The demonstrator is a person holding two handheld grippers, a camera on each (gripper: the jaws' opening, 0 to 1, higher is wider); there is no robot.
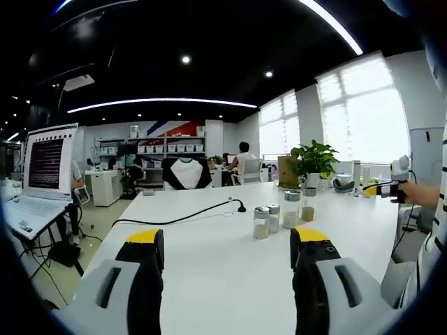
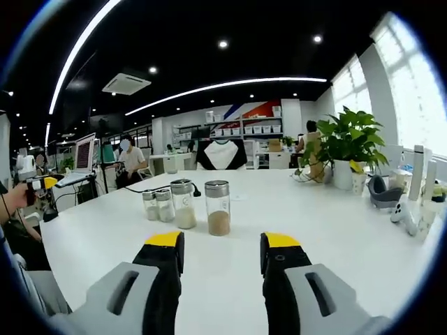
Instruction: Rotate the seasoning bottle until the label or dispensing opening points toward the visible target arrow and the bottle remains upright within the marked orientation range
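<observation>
Big white counter (image 2: 335, 230) takes up most of both views, office behind it with shelves and a dark ceiling with strip lights. Off the counter's edge in the left gripper view sits an open laptop with a text-filled screen (image 1: 43, 167), and a leafy green potted plant (image 2: 347, 143) stands on the counter near the bright windows. A thin black cable (image 1: 178, 218) snakes across the counter top toward the jars.

The task stuff — four clear glass seasoning bottles with silver lids (image 2: 183, 204) — stands upright in a loose cluster out in the middle of the counter. In the right gripper view the right tool (image 2: 221, 255) is open, jaws apart with nothing between them, and the tallest bottle with brown seasoning (image 2: 217, 207) sits just ahead of the yellow tips, roughly in line with the gap, not touching. Two smaller bottles (image 2: 156, 205) are off to the left of it.

In the left gripper view the left tool (image 1: 228, 251) is open too and empty — the bottles are ahead and right of centre, near its right jaw's tip but apart from it.
</observation>
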